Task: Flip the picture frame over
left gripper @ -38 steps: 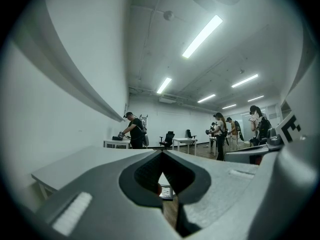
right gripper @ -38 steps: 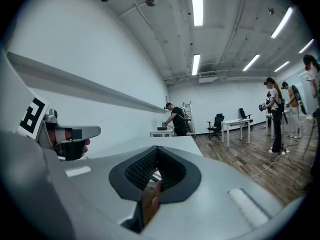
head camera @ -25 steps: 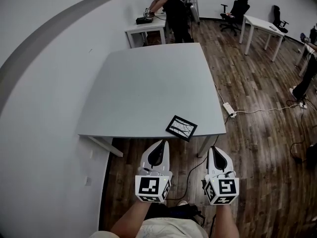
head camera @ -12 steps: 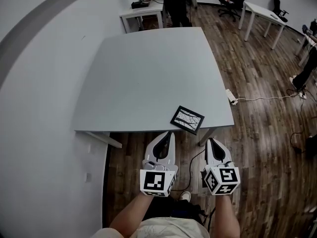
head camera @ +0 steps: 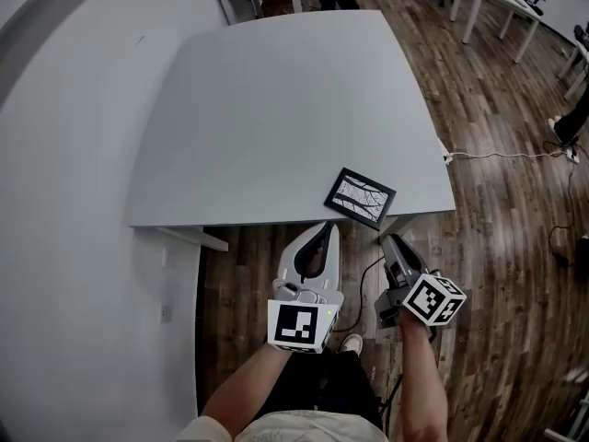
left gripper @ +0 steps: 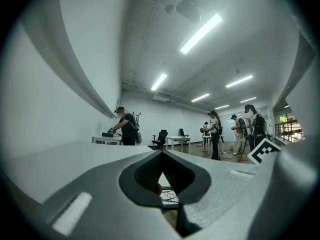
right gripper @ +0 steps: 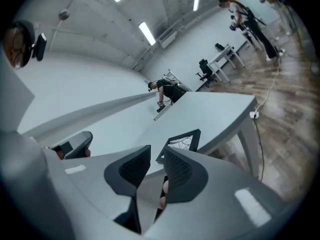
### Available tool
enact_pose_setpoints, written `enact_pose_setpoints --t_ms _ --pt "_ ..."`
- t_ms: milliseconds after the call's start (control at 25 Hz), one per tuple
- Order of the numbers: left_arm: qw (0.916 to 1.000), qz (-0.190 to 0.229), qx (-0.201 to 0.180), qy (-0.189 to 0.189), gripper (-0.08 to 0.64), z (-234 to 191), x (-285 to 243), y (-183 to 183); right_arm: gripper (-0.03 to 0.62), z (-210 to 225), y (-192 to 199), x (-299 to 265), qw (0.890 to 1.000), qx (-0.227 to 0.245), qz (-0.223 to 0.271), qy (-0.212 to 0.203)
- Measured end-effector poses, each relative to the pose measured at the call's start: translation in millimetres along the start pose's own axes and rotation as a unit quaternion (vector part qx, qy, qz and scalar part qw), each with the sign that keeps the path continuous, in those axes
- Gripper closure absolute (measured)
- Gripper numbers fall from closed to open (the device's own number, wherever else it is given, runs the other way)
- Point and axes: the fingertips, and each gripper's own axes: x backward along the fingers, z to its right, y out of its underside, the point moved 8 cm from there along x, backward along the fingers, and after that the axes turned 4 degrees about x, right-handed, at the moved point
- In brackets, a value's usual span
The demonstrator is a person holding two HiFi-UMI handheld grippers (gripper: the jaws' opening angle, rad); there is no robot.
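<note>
Picture frame (head camera: 361, 197) lies face up near the front edge of the grey table (head camera: 258, 109), untouched.
Short of that edge, the left gripper (head camera: 329, 228) has its jaws together; the right gripper (head camera: 390, 240) has just been parting its jaws, nothing between them.

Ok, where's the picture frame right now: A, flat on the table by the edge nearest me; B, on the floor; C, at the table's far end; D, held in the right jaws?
A: the frame lies flat on the table, close to its near edge, untouched.
</note>
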Motion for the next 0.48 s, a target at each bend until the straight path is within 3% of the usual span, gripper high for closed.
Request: enact_pose_setpoints --t_ms 160,480 --pt "0.9999 -0.013 0.001 0.006 0.560 -4.5 -7.4 13.1 0.419 25.6 11.8 -20.0 0.992 -0.103 0.030 -0.063" --pt "0.9997 -0.023 0.004 0.002 0.560 -14.4 -20.9 44.6 0.405 71.1 41.2 -47.9 0.985 -0.152 0.040 -0.077"
